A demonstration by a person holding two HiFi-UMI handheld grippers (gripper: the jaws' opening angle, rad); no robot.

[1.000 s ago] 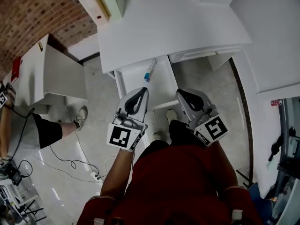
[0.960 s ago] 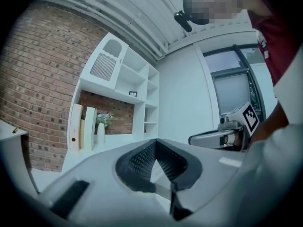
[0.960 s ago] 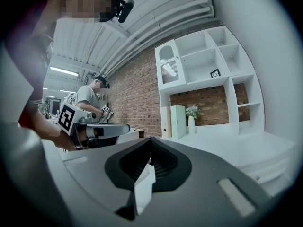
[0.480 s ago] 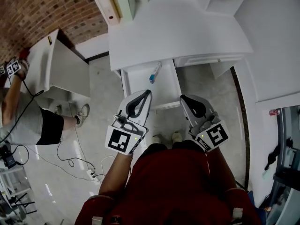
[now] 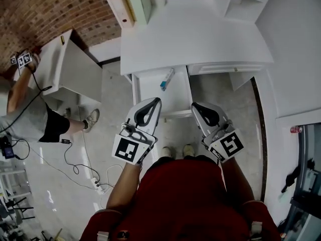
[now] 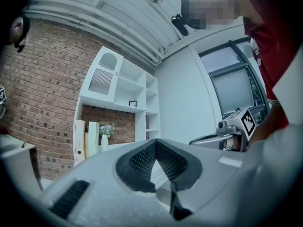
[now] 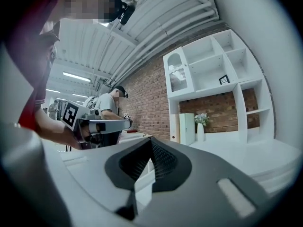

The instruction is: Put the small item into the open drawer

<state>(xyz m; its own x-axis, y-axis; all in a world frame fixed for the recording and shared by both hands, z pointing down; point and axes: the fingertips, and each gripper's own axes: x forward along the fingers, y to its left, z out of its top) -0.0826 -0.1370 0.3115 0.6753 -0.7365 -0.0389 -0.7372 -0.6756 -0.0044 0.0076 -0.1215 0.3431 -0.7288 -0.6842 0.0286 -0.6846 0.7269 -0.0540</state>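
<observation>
Evidently the small item [image 5: 167, 79] lies inside the open drawer [image 5: 175, 102], near its back edge under the white desk [image 5: 190, 34], so the task looks done or nearly so. It is a slim blue-and-white piece, perhaps a tube or marker, though it is too small to name. I judge it light, stiff and rather smooth, best pinched across its middle so it cannot swivel. The left gripper [image 5: 156, 101] and right gripper [image 5: 194, 106] hang just short of the drawer front, both with jaws pressed together on nothing. Only the head view shows the drawer and item. The gripper views aim higher, at the shelf unit [image 7: 213, 79] and brick wall [image 7: 149, 93], but show the meeting tips plainly.
</observation>
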